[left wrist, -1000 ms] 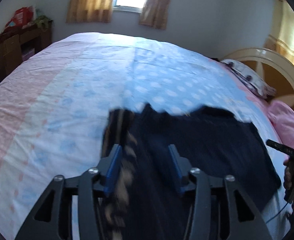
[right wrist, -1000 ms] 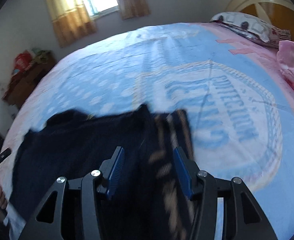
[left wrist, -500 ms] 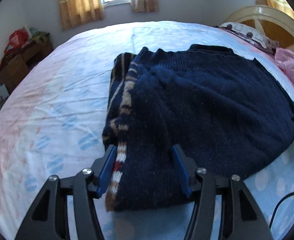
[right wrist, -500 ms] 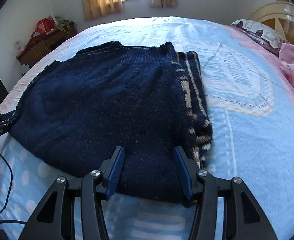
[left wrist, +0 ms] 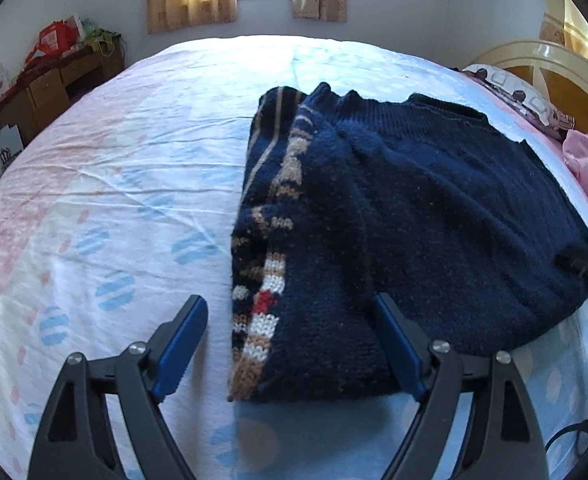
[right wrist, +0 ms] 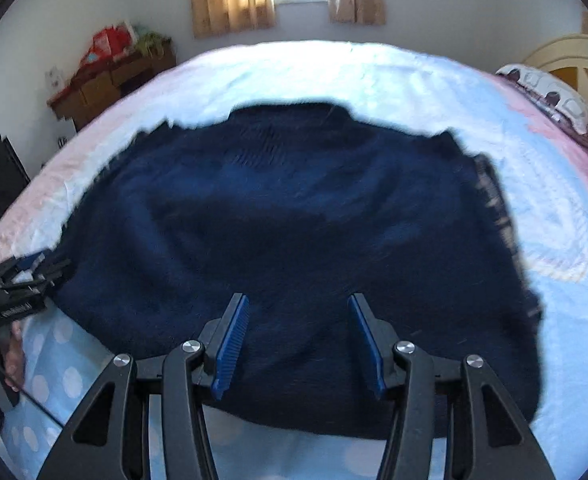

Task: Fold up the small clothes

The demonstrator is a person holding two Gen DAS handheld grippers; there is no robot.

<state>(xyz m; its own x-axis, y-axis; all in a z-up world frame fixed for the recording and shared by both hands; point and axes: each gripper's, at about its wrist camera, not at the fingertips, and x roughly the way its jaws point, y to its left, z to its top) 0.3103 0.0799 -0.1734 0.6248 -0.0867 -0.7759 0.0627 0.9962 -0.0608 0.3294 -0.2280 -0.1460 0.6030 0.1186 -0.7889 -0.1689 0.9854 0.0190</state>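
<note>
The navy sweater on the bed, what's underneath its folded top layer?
Under the navy sweater top layer, a striped patterned layer shows along its left edge, resting on the bedsheet. How far that pattern reaches beneath is covered.

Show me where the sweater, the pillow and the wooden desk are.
sweater (left wrist: 434,216): left wrist view, plain navy top layer.
pillow (left wrist: 522,98): left wrist view, patterned cover.
wooden desk (left wrist: 45,92): left wrist view, drawer front.

right-wrist view smears the sweater (right wrist: 294,240) ahead of the claw; its striped edge there is unreadable.
</note>
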